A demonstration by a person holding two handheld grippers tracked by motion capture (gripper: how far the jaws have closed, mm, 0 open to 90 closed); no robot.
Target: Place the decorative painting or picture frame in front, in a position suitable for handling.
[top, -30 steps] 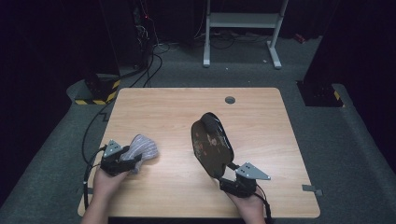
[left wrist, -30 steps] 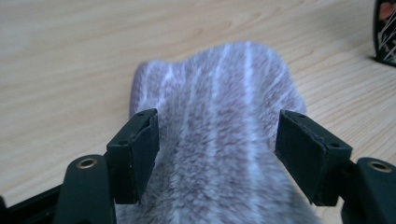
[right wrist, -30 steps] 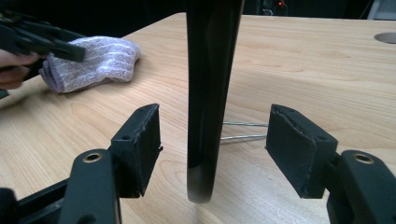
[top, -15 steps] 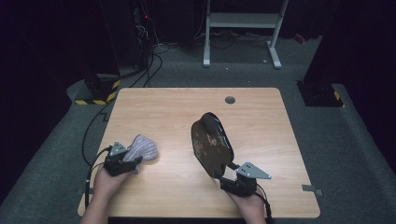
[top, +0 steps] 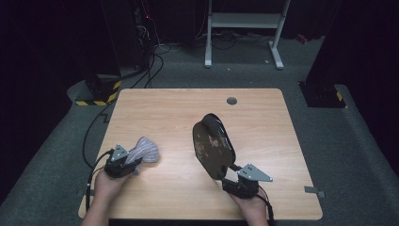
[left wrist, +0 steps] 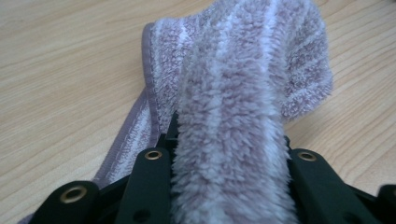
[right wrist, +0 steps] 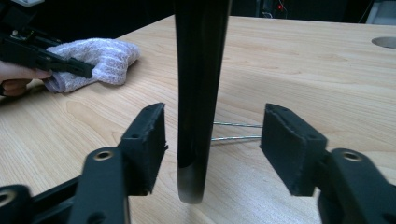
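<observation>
High view: one wooden table (top: 263,122), two grippers, two objects in play. The left gripper (top: 128,164) sits near the table's front left corner, held in the person's left hand (top: 107,182). One striped lilac-and-white towel (top: 145,149), bunched, lies on the table with its near end between that gripper's jaws. The right gripper (top: 231,172) is near the front edge, right of centre, in the right hand (top: 251,207). One dark oval plate (top: 212,146) stands on edge on the table, tilted, its lower rim at the right gripper's tips. One round cable hole (top: 231,100) shows at the far side of the tabletop. Towel and plate are well apart.

Left gripper view: both jaws press against a thick fold of the towel (left wrist: 233,116); pile bulges above them. The jaws have just been closing, and the grip is now firm on the cloth. The rest of the towel lies on the wood ahead, one hemmed edge trailing left.

Right gripper view: the plate (right wrist: 198,93) is seen edge-on, upright, rim touching the table, between the two pads (right wrist: 149,140). Gaps are visible on both sides, so neither pad touches it. These jaws have just been closing a little but stand wide, holding nothing. Beyond, at left, the left gripper (right wrist: 70,65) clamps the towel (right wrist: 100,58).
</observation>
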